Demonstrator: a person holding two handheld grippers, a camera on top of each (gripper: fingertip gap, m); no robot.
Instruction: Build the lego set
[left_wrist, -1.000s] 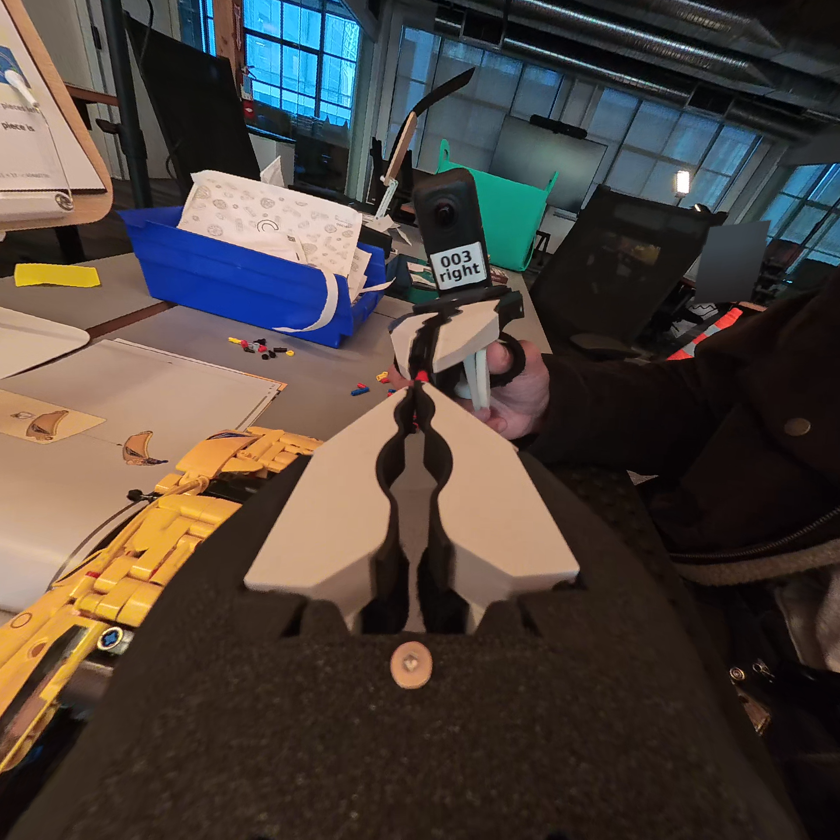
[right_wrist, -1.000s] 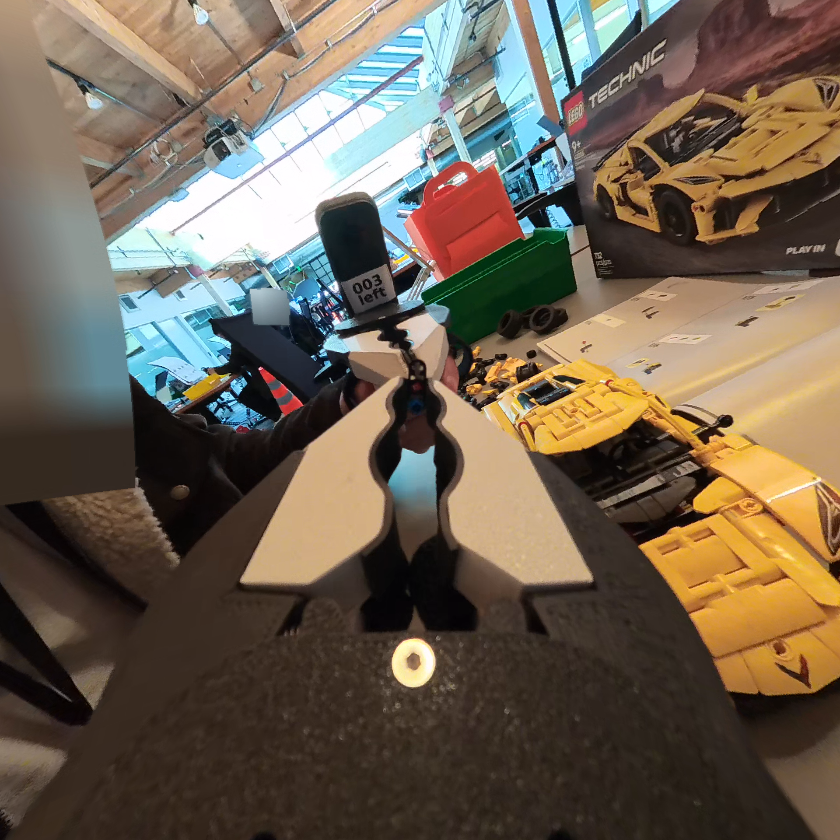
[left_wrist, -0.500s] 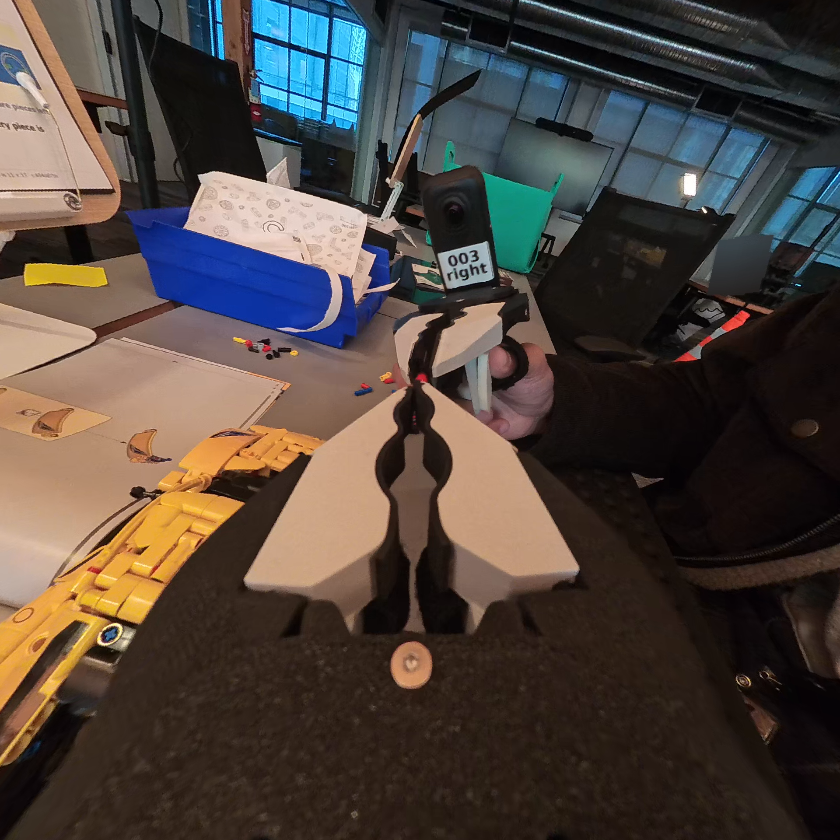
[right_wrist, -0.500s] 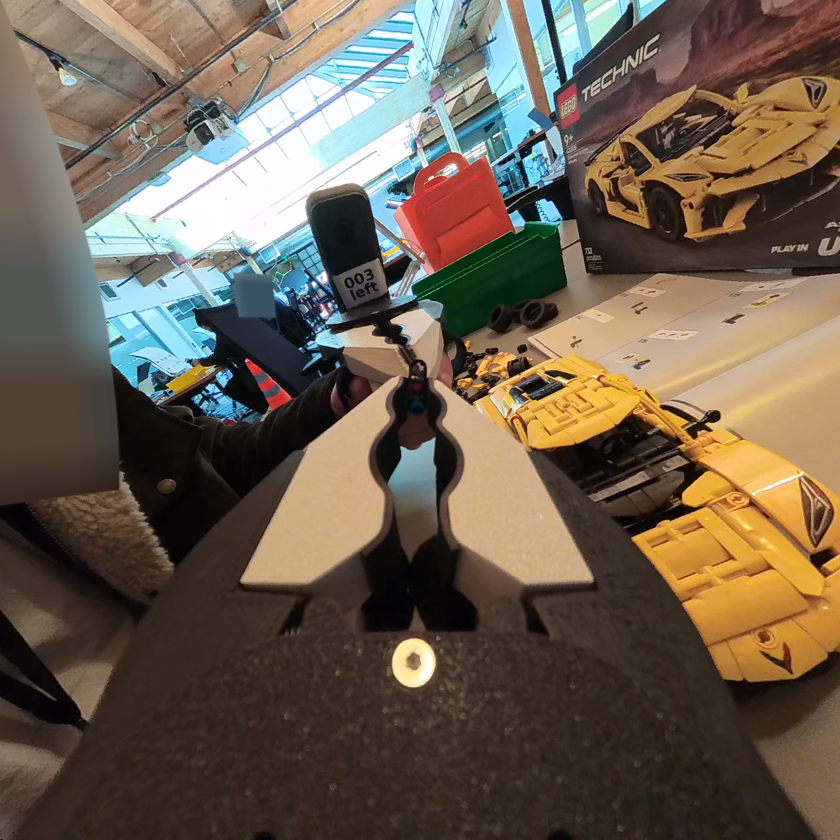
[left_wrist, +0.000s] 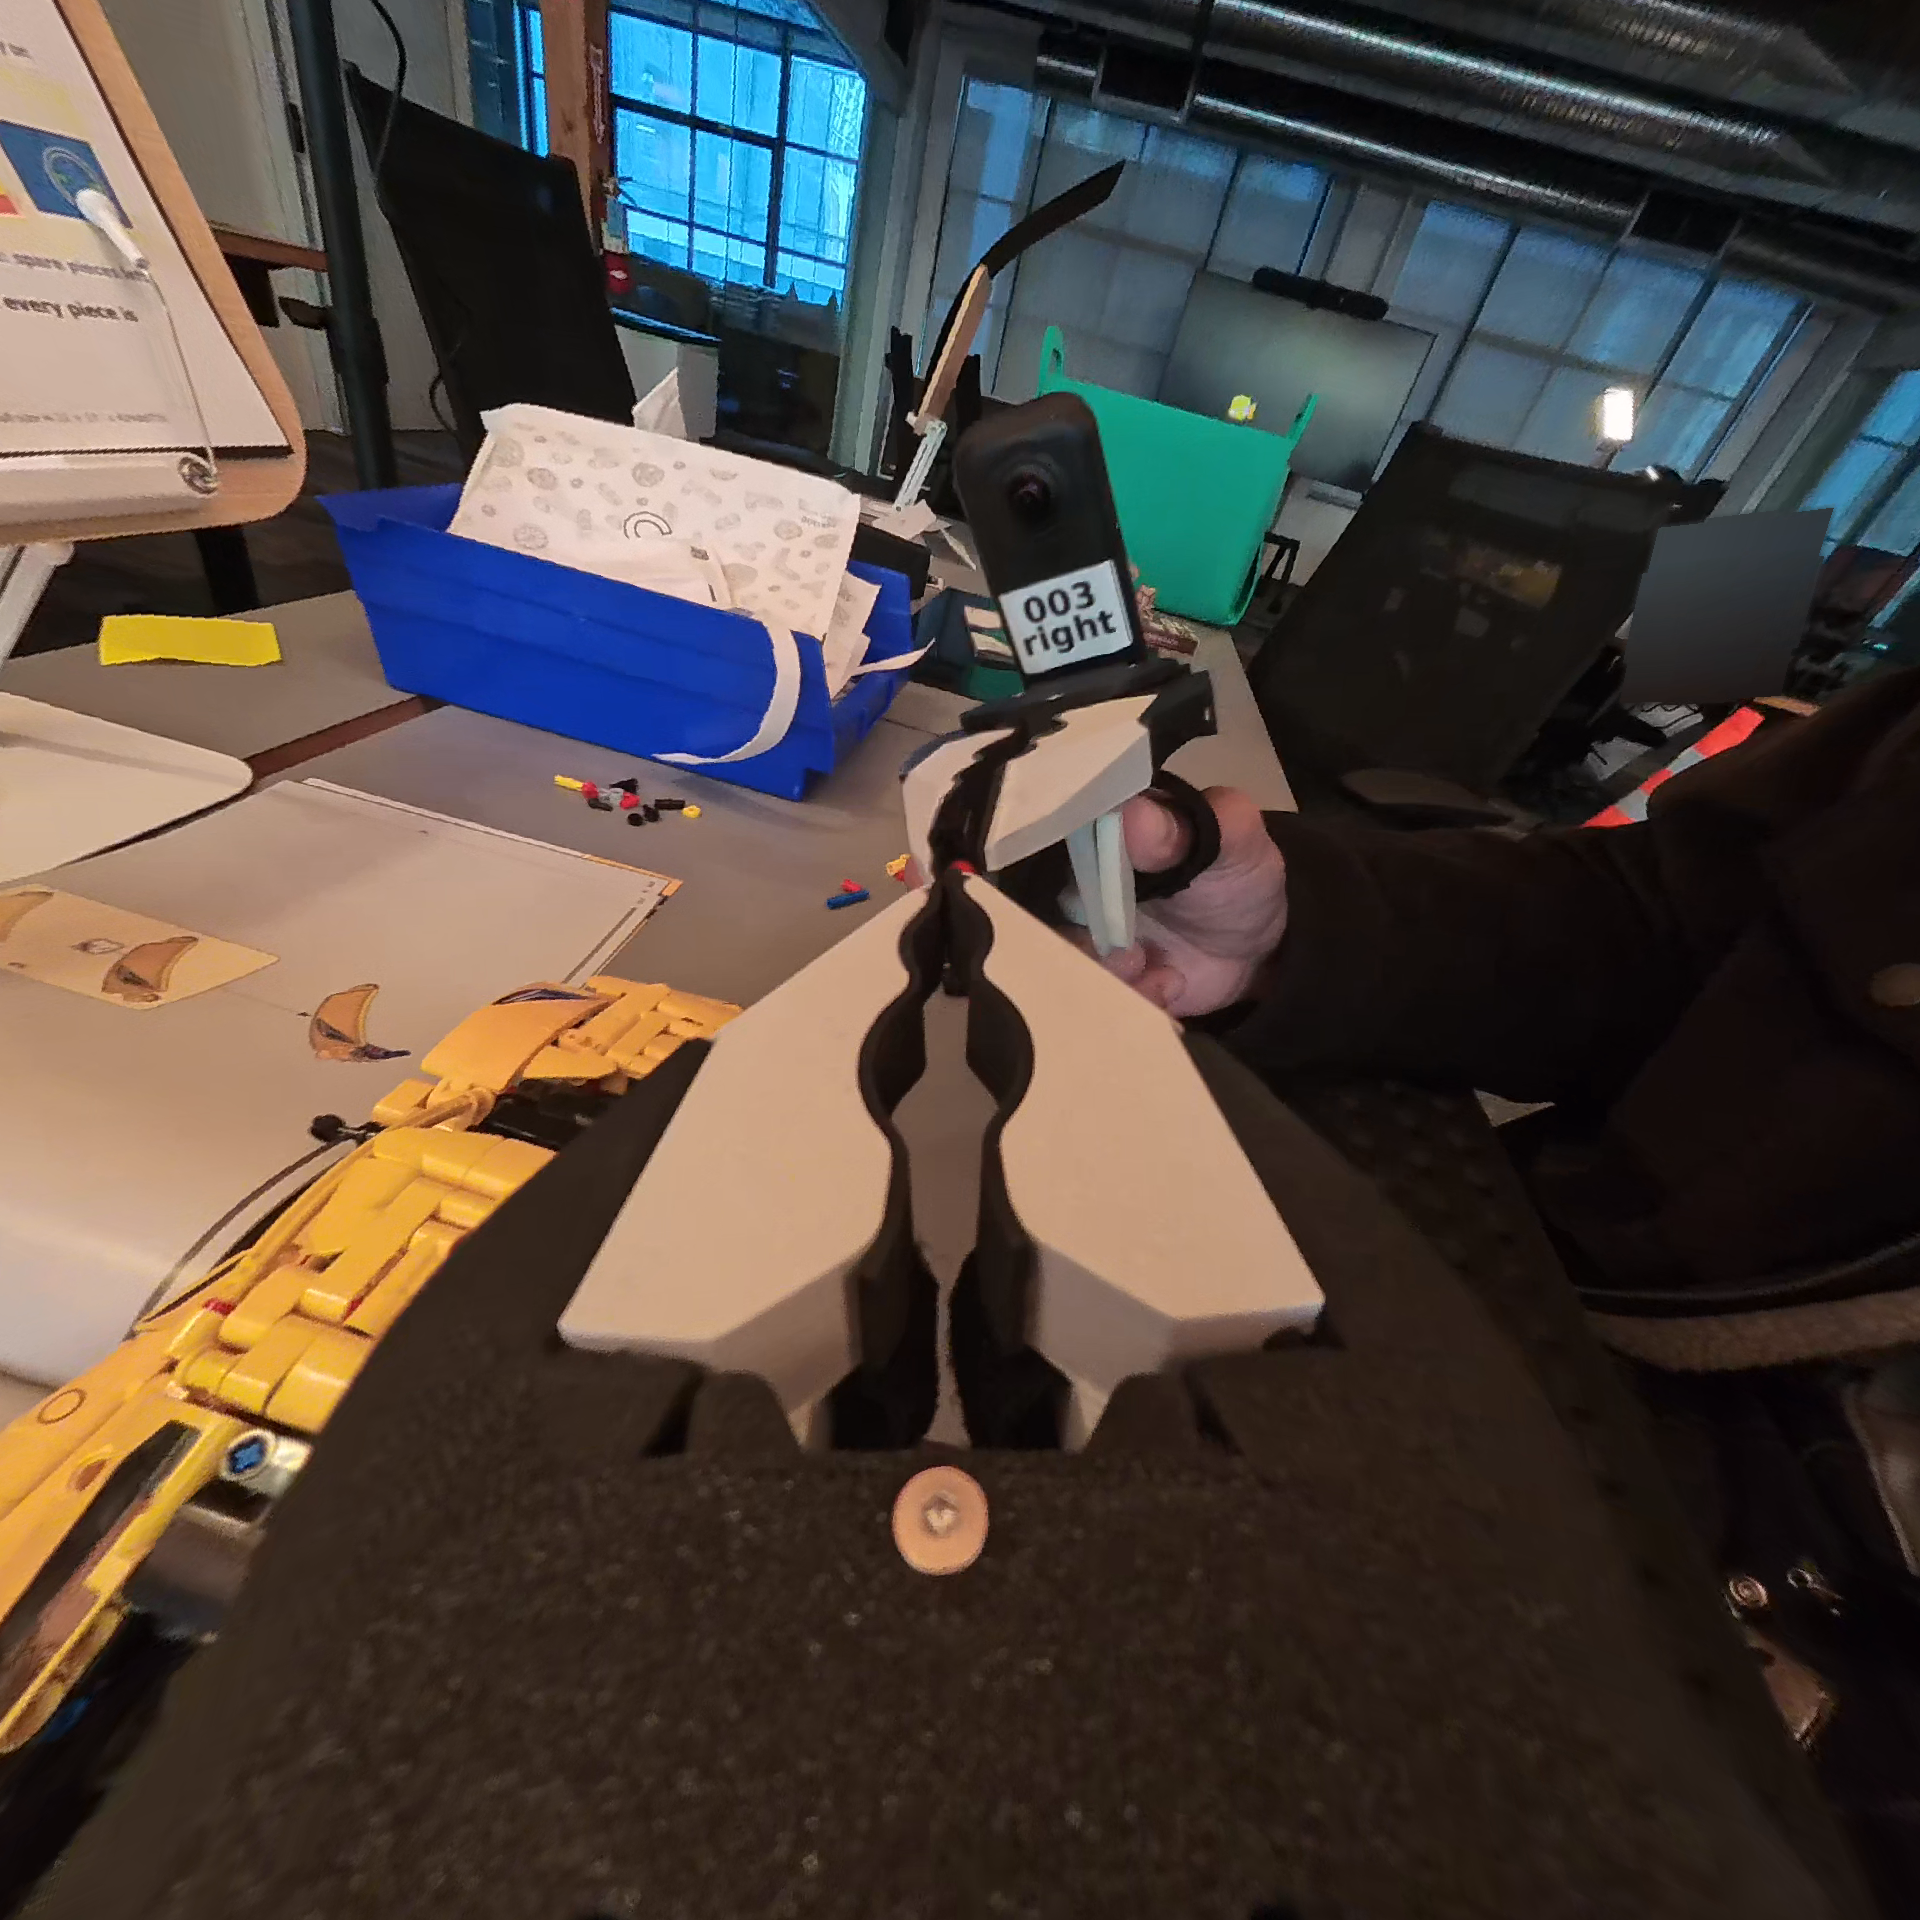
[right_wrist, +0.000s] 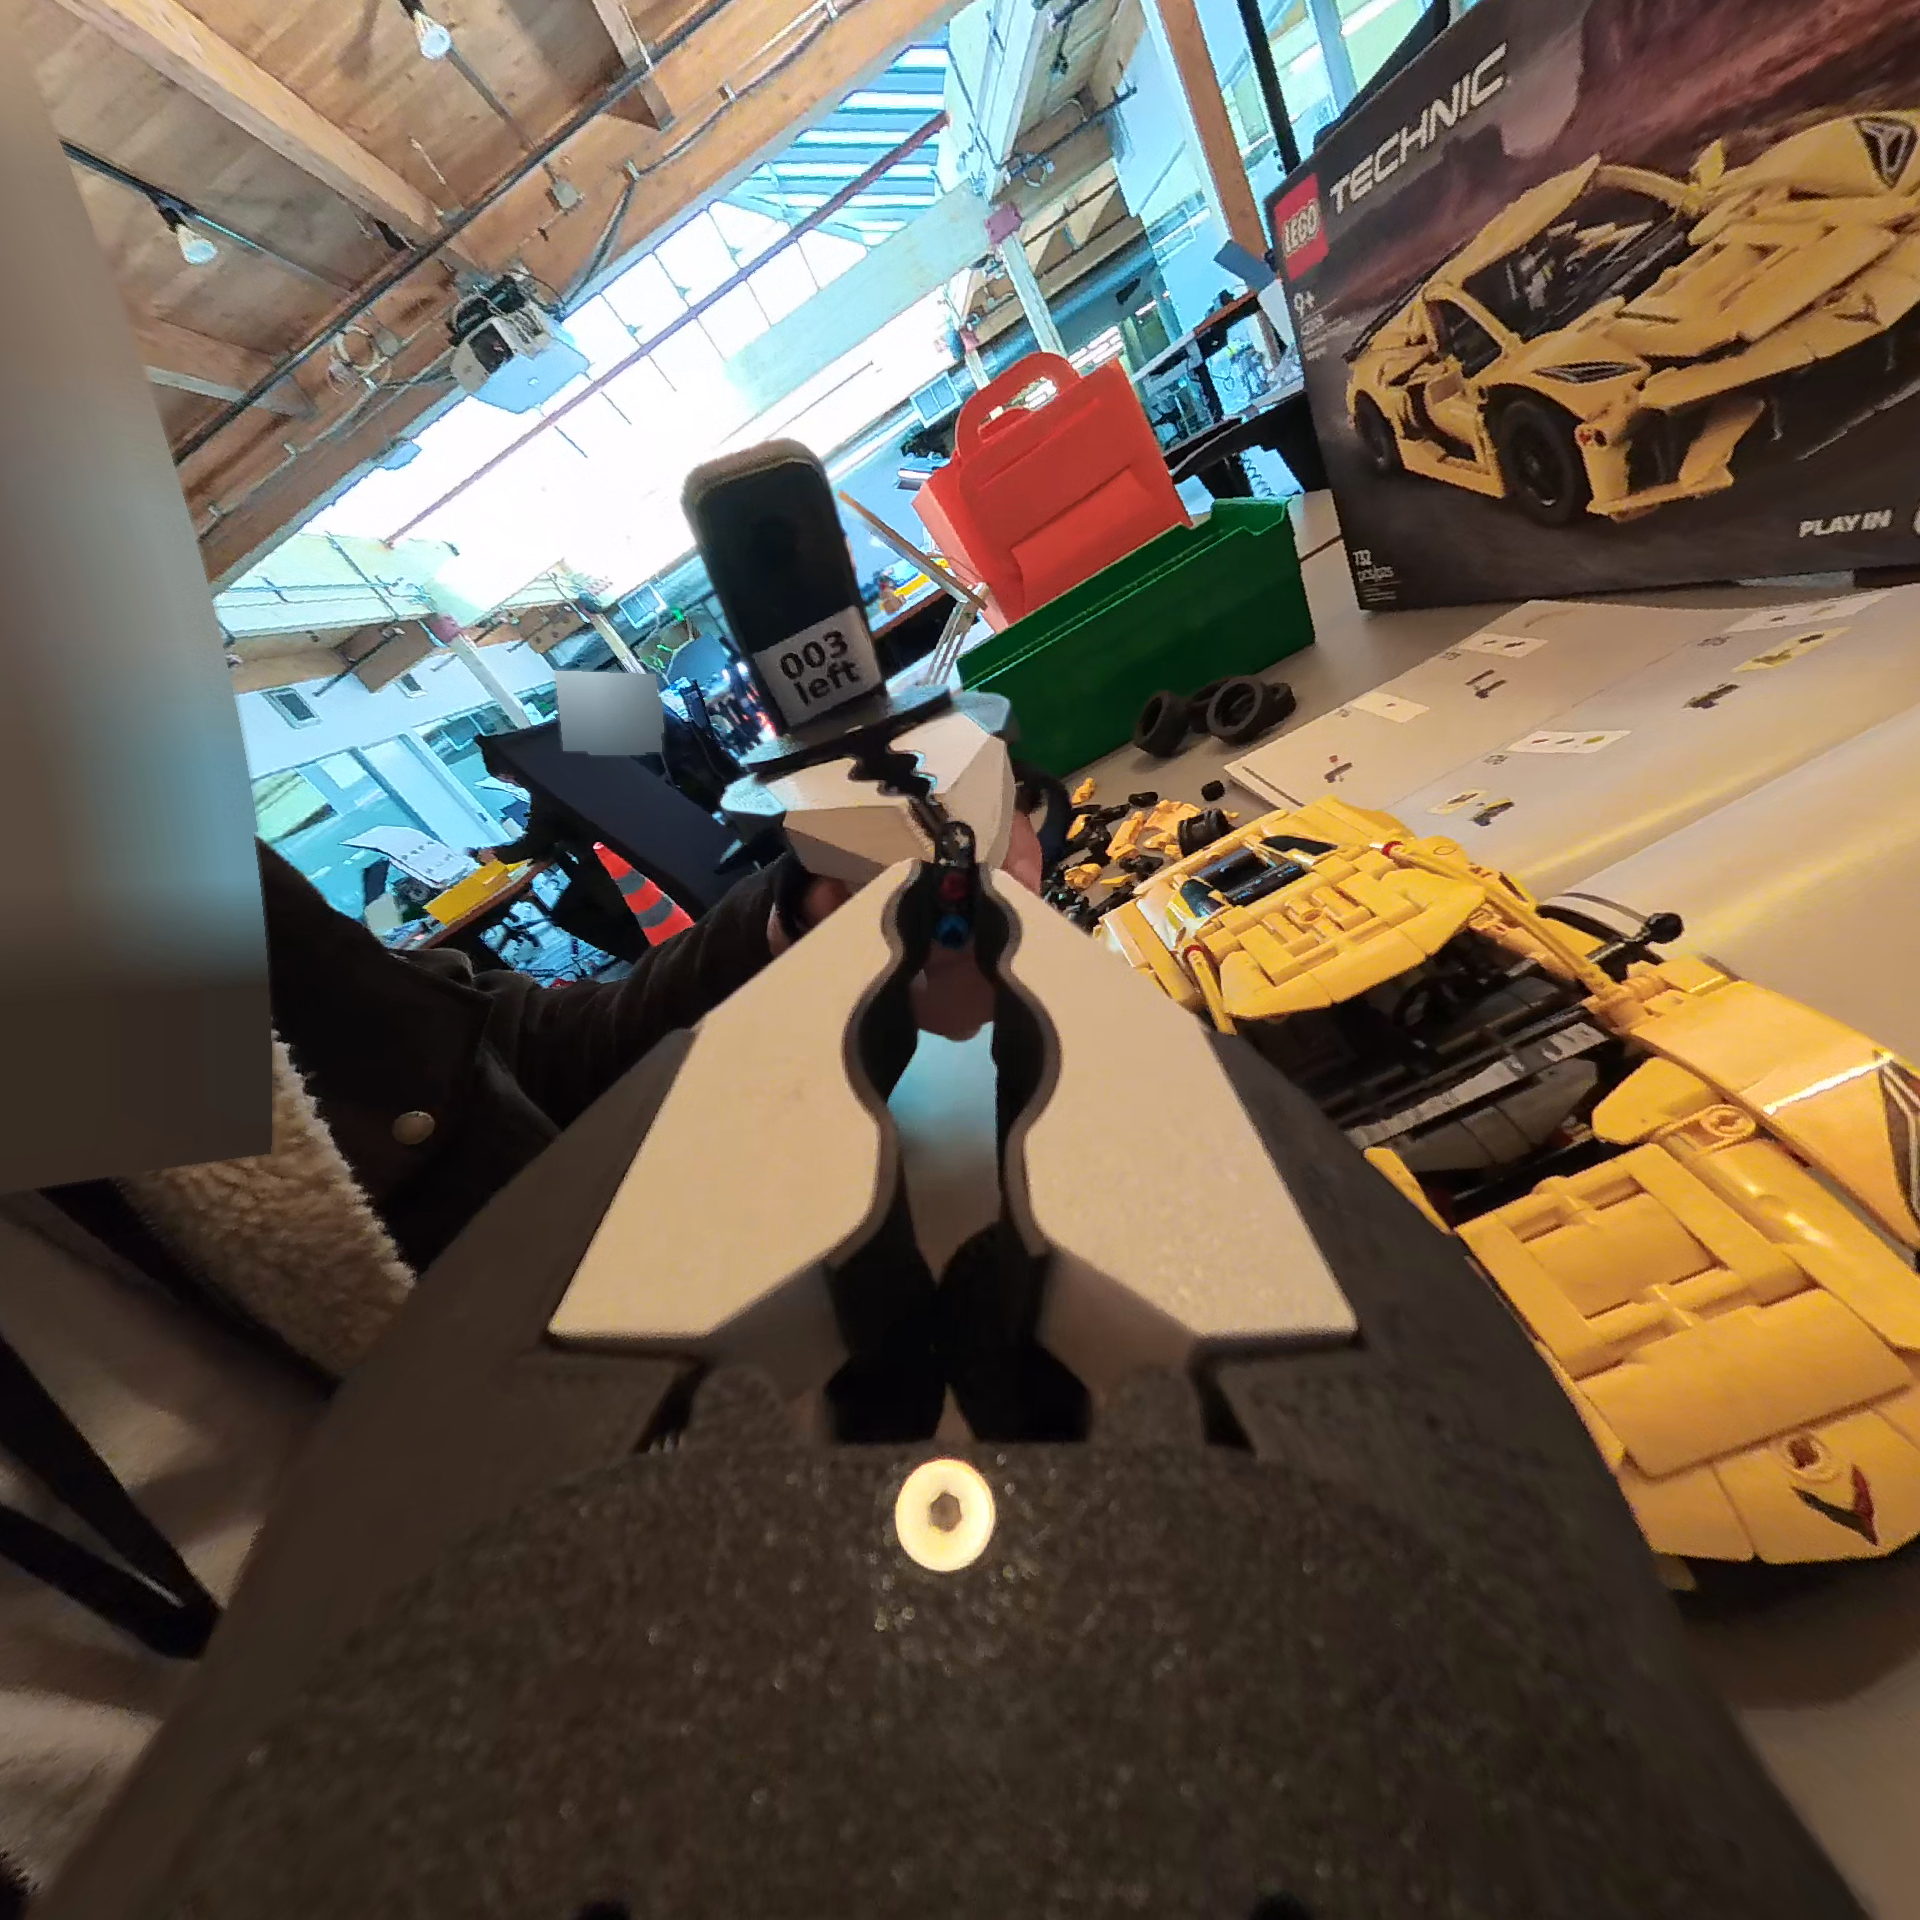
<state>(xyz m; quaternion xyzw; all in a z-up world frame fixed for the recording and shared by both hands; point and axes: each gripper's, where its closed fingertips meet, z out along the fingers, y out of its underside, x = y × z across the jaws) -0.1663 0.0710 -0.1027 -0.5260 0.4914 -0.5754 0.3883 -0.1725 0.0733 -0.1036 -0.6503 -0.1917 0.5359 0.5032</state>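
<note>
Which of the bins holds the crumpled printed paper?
The blue bin, behind the open instruction booklet. The green bin instead stands in front of an orange carrier.

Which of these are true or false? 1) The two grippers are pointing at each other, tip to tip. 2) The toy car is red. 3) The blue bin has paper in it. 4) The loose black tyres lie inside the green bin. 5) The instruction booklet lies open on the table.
1) True: the left gripper and right gripper meet tip to tip, with tiny pieces pinched between them.
2) False: the car is yellow.
3) True: the blue bin holds white printed paper.
4) False: the tyres lie on the table beside the green bin.
5) True: the booklet lies open beside the car.
</note>
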